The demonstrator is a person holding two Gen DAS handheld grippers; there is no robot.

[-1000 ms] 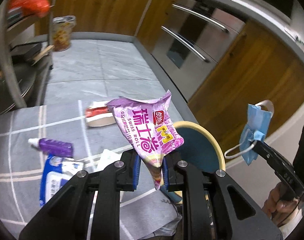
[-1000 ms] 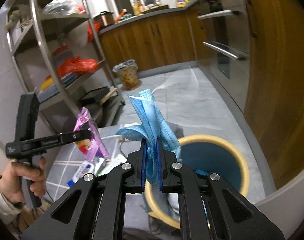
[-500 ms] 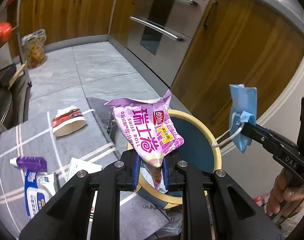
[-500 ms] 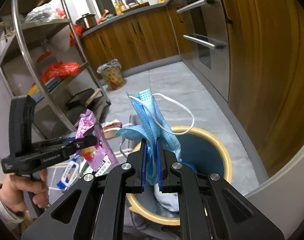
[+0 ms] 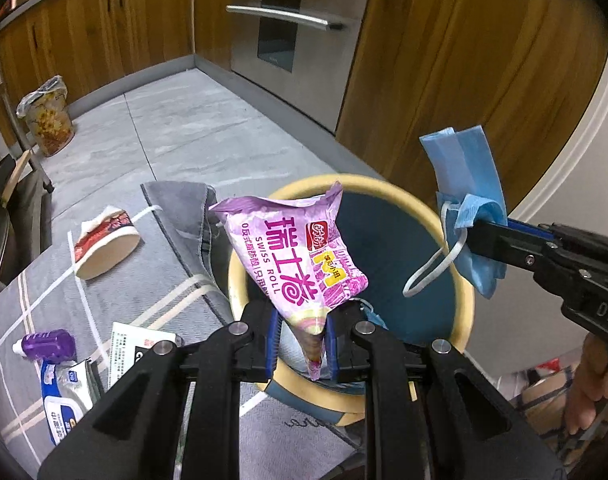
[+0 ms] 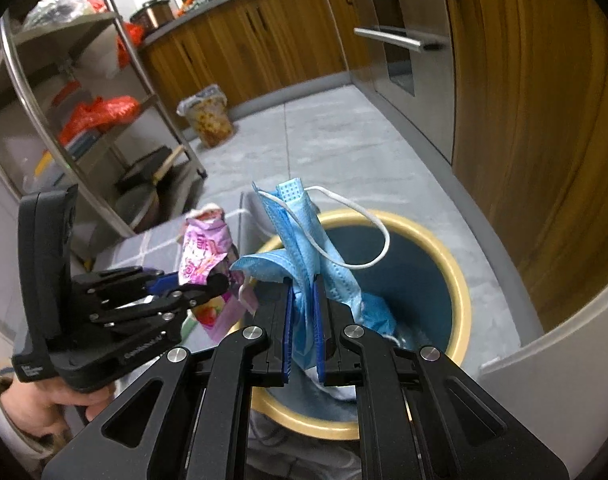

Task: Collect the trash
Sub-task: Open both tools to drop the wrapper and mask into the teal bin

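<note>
The left hand-held gripper (image 5: 301, 340) is pinched on the lower corner of a purple Swiss roll wrapper (image 5: 299, 256), which stands up over the near rim of the trash bin (image 5: 462, 322). The right hand-held gripper (image 6: 304, 320) is clamped on a blue face mask (image 6: 304, 248); the mask sticks up between the fingers, with one white ear loop arching over the bin's mouth. From the left wrist view the mask hangs at the bin's right edge.

The bin is round, with a yellow rim and a dark blue inside. In it lie another crumpled blue mask (image 6: 378, 314) and something white, partly hidden by the right gripper's fingers.

Beside the bin on its left lies a grey blanket with white lines (image 5: 103, 292), its folded edge touching the bin's side. On it rest a red-and-white paper cup on its side (image 5: 105, 242), a small purple bottle (image 5: 45, 346), a blue-and-white wipes packet (image 5: 65, 398) just below the bottle, and a printed white leaflet (image 5: 137, 348) next to the left gripper's finger.

Farther off on the grey tiled floor (image 5: 191, 120), a patterned waste basket with a bag liner (image 5: 47, 118) stands against the wooden cabinets (image 5: 103, 28). A metal shelf rack (image 6: 75, 92) holding red bags stands to the left, and a steel oven front (image 5: 291, 44) sits in the cabinetry behind the bin.
</note>
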